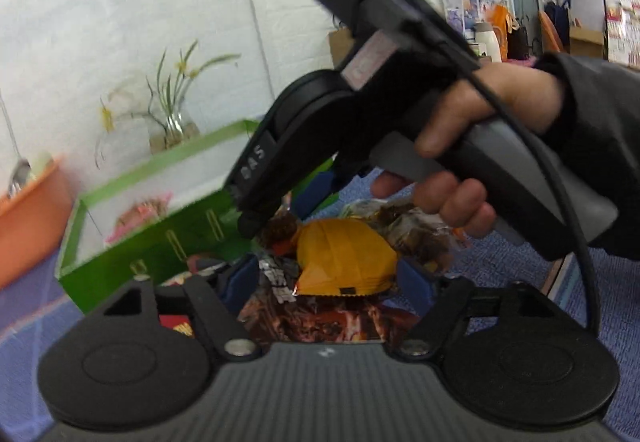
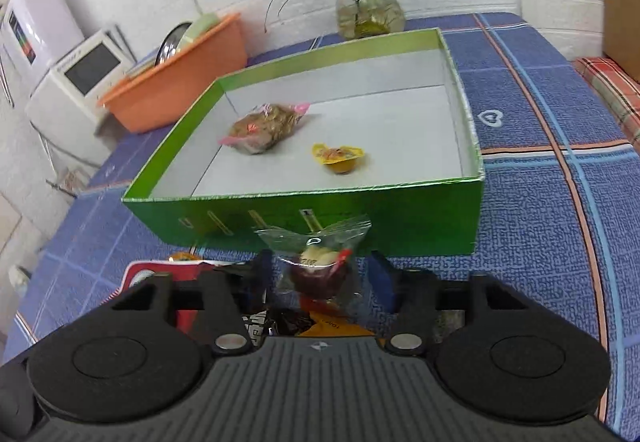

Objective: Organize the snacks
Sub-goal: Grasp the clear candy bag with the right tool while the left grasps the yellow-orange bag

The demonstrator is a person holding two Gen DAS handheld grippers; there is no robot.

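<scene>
Left wrist view: left claw (image 1: 326, 288), lower centre, jaws apart over a heap of snacks; an orange packet (image 1: 344, 262) lies between the blue pads (image 1: 414, 282) with no clear contact. Nothing is held. Above, the right claw (image 1: 250, 224), carried by a hand (image 1: 476, 145), dips into the same heap; its tips are hidden, so its state cannot be read here. Green box (image 1: 156, 238) stands at left.

Right wrist view: right claw (image 2: 320, 276), lower centre, part open around a clear sachet (image 2: 320, 262); whether the pads press on it cannot be told. Beyond, upper centre, the box (image 2: 360, 209) on the blue-cloth bench (image 2: 540, 201) holds a pink bag (image 2: 266, 127) and a yellow cup (image 2: 339, 158).

Advice: close on the sachet's body, not its loose film, then clear the near wall before release. Keep both claws apart over the heap.
</scene>
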